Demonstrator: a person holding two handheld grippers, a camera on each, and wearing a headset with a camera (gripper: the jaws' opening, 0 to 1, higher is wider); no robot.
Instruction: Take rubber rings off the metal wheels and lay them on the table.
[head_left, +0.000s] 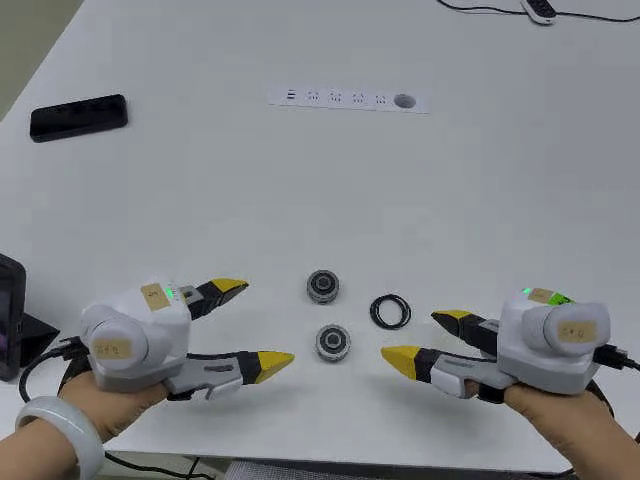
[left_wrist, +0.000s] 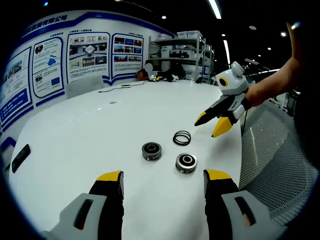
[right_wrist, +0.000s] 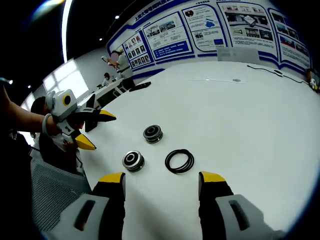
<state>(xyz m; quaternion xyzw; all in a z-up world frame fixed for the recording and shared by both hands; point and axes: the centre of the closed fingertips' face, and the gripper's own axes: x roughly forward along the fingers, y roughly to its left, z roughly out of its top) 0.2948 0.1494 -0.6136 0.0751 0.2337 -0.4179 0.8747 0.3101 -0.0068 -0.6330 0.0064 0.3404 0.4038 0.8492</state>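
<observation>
Two metal wheels lie flat on the white table (head_left: 330, 190): a far wheel (head_left: 322, 286) (left_wrist: 151, 150) (right_wrist: 153, 133) and a near wheel (head_left: 333, 342) (left_wrist: 186, 162) (right_wrist: 133, 160). Black rubber rings (head_left: 390, 311) (left_wrist: 182, 137) (right_wrist: 179, 161) lie loose in a small stack to their right. My left gripper (head_left: 258, 325) (left_wrist: 162, 181) stands open left of the wheels, holding nothing. My right gripper (head_left: 428, 337) (right_wrist: 162, 181) stands open to the right, close to the rings, also holding nothing.
A white power strip (head_left: 347, 98) lies at the table's far middle. A black tray (head_left: 78, 117) sits at the far left, a dark device (head_left: 12, 315) at the left edge. A cable (head_left: 520, 12) runs along the far right.
</observation>
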